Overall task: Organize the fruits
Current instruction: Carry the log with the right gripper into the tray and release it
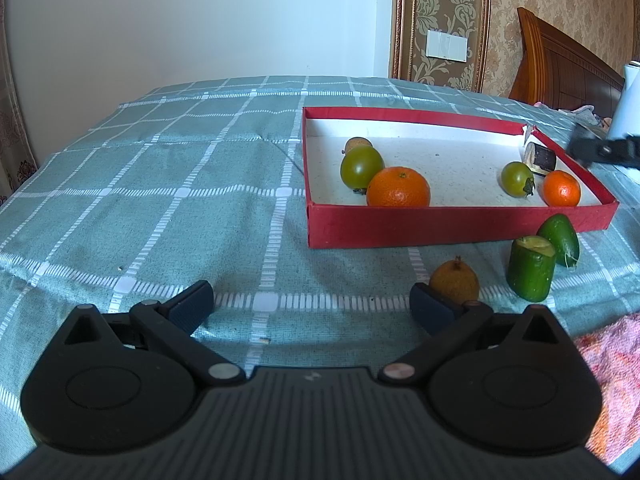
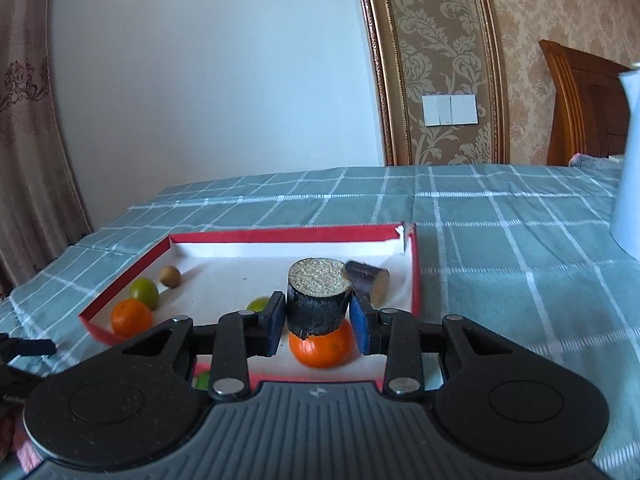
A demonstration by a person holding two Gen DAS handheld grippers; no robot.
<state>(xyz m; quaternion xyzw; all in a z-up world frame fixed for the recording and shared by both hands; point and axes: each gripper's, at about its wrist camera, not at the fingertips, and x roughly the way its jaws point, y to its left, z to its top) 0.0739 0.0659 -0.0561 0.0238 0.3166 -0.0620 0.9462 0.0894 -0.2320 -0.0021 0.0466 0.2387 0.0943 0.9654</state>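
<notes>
While the left claw [image 1: 312,300] hangs wide open over the checked cloth [image 1: 160,200] with nothing between its pads, a brown fruit [image 1: 455,280] sits on the cloth just beyond its right finger [image 1: 434,310]. Right of that stand two cut green pieces [image 1: 531,268], the nearer upright, the farther one [image 1: 559,239] leaning close to the front wall of the red box [image 1: 440,226]. A pink towel [image 1: 612,368] shows at the lower right edge. Inside the box, left group: an orange [image 1: 398,187], a green tomato [image 1: 361,167] touching it, and another small brown fruit [image 1: 357,145] behind. Right group: a smaller green tomato [image 1: 517,178], a second orange [image 1: 561,188], and a dark cane piece [image 1: 540,157] lying in the far right corner. The right claw's tip [image 1: 600,150] shows blurred at the right edge. In the right wrist view, the right claw [image 2: 318,316] is narrow, pads clamped on an upright dark cane stub [image 2: 318,300], cut end up, held over the box interior above an orange [image 2: 322,346]. The lying cane piece [image 2: 368,276] is just behind it near the torn far corner. A white jug [image 2: 628,160] stands on the cloth well to the right. Farther back: wooden headboard [image 2: 584,104], wall switch [image 2: 450,110], patterned wallpaper, and curtain [image 2: 28,120] at left.
</notes>
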